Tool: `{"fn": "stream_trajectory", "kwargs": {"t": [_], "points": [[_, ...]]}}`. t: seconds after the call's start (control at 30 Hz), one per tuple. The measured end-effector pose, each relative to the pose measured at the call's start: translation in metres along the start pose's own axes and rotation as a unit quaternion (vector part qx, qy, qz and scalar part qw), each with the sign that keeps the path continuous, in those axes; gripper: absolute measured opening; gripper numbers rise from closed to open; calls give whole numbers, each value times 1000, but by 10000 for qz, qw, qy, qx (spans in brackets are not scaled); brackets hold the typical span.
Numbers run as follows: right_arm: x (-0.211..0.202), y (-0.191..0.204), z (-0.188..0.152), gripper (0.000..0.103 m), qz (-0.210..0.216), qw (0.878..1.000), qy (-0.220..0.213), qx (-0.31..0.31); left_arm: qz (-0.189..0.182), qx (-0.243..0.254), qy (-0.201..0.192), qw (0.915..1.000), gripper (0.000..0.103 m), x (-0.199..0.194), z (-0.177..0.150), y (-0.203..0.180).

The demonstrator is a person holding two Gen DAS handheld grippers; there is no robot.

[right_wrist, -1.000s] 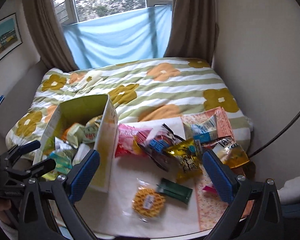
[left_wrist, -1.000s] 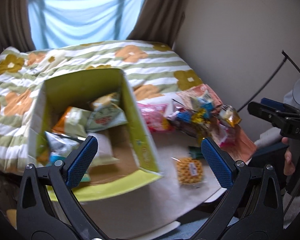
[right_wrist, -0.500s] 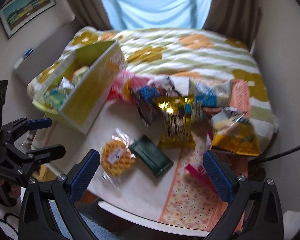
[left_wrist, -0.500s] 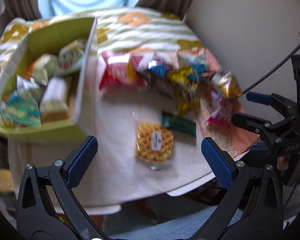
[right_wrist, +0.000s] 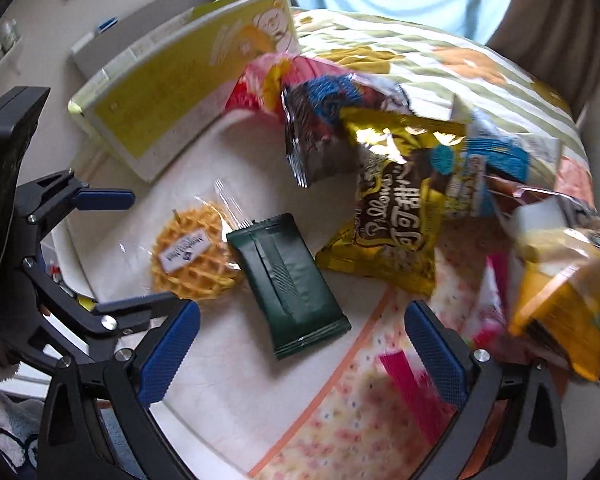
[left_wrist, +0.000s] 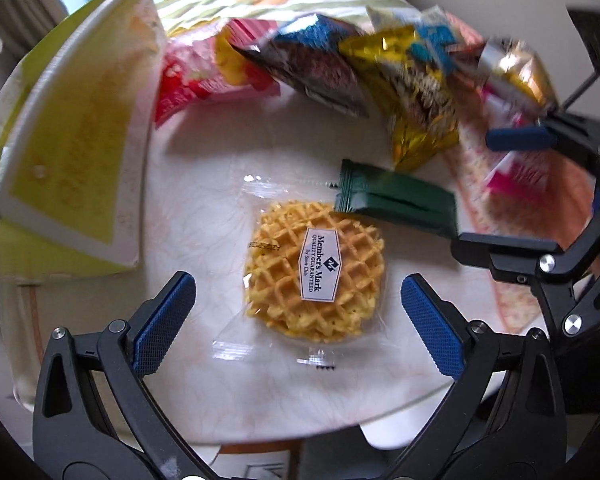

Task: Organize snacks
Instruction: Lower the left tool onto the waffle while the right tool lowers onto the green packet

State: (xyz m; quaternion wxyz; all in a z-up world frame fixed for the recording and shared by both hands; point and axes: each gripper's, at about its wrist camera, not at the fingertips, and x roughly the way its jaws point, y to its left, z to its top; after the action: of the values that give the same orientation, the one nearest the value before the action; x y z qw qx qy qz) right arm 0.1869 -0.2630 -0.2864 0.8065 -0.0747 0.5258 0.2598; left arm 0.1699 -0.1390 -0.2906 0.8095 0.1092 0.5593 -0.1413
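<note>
Left claw [left_wrist: 298, 312] now low over wrapped waffle [left_wrist: 314, 270], spread wide, right claw [right_wrist: 302, 350] wide over green packet [right_wrist: 288, 284]

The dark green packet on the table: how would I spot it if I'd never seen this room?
Start at the tall yellow-green box on the white table. Beside it lies a round waffle in clear wrap; the dark green packet overlaps its edge. It is the only plain, flat, matte rectangle there, while the bags behind it are shiny, puffy and brightly printed.
</note>
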Motion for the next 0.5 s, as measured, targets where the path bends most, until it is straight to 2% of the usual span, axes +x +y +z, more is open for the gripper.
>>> {"fn": "stream_trajectory", "kwargs": {"t": [0.13, 0.37, 0.5], "points": [[14, -3, 2, 98, 2, 9999, 79, -135, 15, 262, 65, 9996, 101, 19, -5, -7], [24, 2, 5, 98, -6, 9991, 196, -381, -7, 465, -79, 9989, 100, 35, -1, -17], [29, 4, 7, 87, -13, 9985, 278, -461, -135, 477, -182, 9986, 94, 38, 3, -16]]}}
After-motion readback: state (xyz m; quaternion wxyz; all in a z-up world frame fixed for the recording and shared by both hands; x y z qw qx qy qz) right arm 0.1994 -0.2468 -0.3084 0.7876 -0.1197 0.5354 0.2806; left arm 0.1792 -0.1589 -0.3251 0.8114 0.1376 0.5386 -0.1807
